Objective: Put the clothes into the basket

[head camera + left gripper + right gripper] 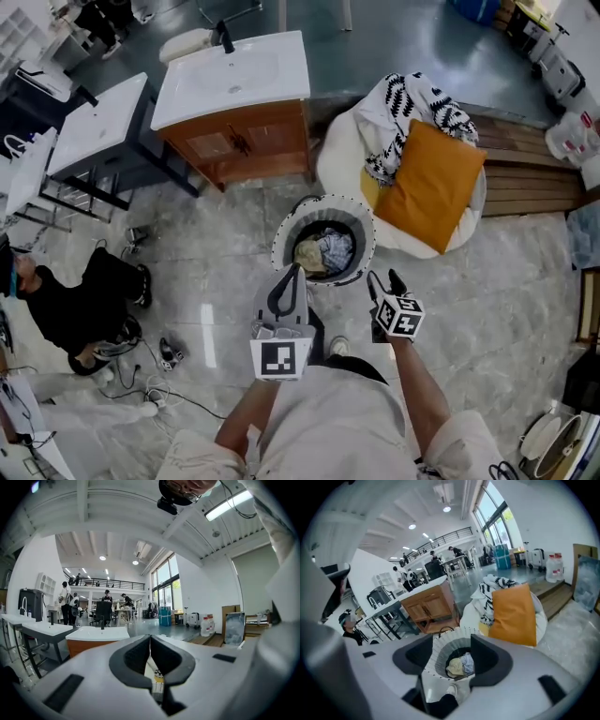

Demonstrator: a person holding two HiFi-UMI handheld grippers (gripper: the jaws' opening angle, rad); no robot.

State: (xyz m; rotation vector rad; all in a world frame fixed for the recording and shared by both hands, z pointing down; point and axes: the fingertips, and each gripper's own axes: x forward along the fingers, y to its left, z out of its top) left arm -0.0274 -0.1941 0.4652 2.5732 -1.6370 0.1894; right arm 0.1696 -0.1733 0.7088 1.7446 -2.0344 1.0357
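Fingers (133,657) of the left gripper (150,638) meet, gripping nothing; those of the right gripper (451,654) stand apart, empty, framing the basket (439,648); its rim half hides the clothes (460,664).

Head view looks steeply down on the basket (323,201) from overhead, right gripper view angles down at it from nearer, left gripper view faces level across the room; all share the cabinet (246,142).

Left claw (296,268), right claw (383,279): grey, black-padded (marker cubes (281,358)); beige clothes (328,422)
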